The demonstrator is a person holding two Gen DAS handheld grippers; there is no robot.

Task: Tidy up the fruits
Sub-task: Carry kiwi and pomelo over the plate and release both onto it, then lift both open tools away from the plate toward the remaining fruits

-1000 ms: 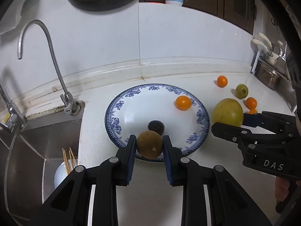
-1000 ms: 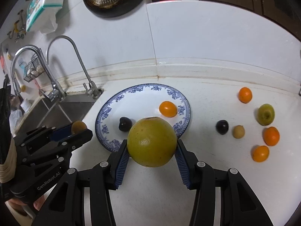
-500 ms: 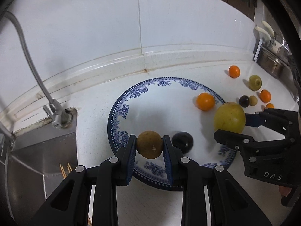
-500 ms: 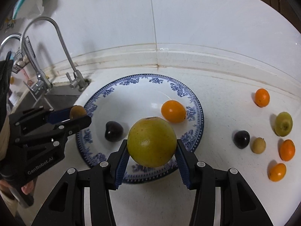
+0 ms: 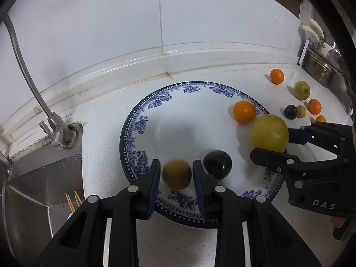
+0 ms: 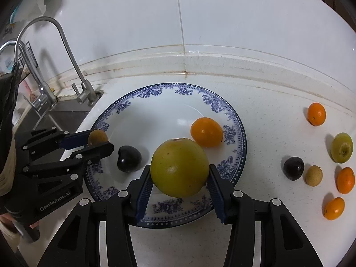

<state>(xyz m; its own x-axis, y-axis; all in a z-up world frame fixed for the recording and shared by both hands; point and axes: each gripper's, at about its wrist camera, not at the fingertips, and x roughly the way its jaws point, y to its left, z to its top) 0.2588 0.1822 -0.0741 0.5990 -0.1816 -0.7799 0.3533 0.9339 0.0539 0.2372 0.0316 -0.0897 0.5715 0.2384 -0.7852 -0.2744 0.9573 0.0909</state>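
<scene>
A blue-and-white plate (image 5: 142,120) (image 6: 233,133) holds an orange (image 5: 244,111) (image 6: 206,132) and a dark plum (image 5: 217,164) (image 6: 129,158). My left gripper (image 5: 176,174) (image 6: 98,141) is over the plate's near left rim with its jaws slightly apart around a small brown fruit (image 5: 176,174) (image 6: 97,137), which looks blurred between the pads. My right gripper (image 6: 179,173) (image 5: 270,141) is shut on a large yellow-green fruit (image 6: 179,170) (image 5: 269,136) just above the plate's right side.
On the counter right of the plate lie several loose fruits: oranges (image 6: 316,114), a green apple (image 6: 341,147), a dark plum (image 6: 293,168), a small tan fruit (image 6: 313,175). A sink (image 5: 42,178) and tap (image 5: 56,136) are at the left. Pots (image 5: 320,66) stand far right.
Both grippers moved forward and down over the plate. The left jaws opened slightly, and the brown fruit now sits loosely between them. The right still grips the yellow fruit.
</scene>
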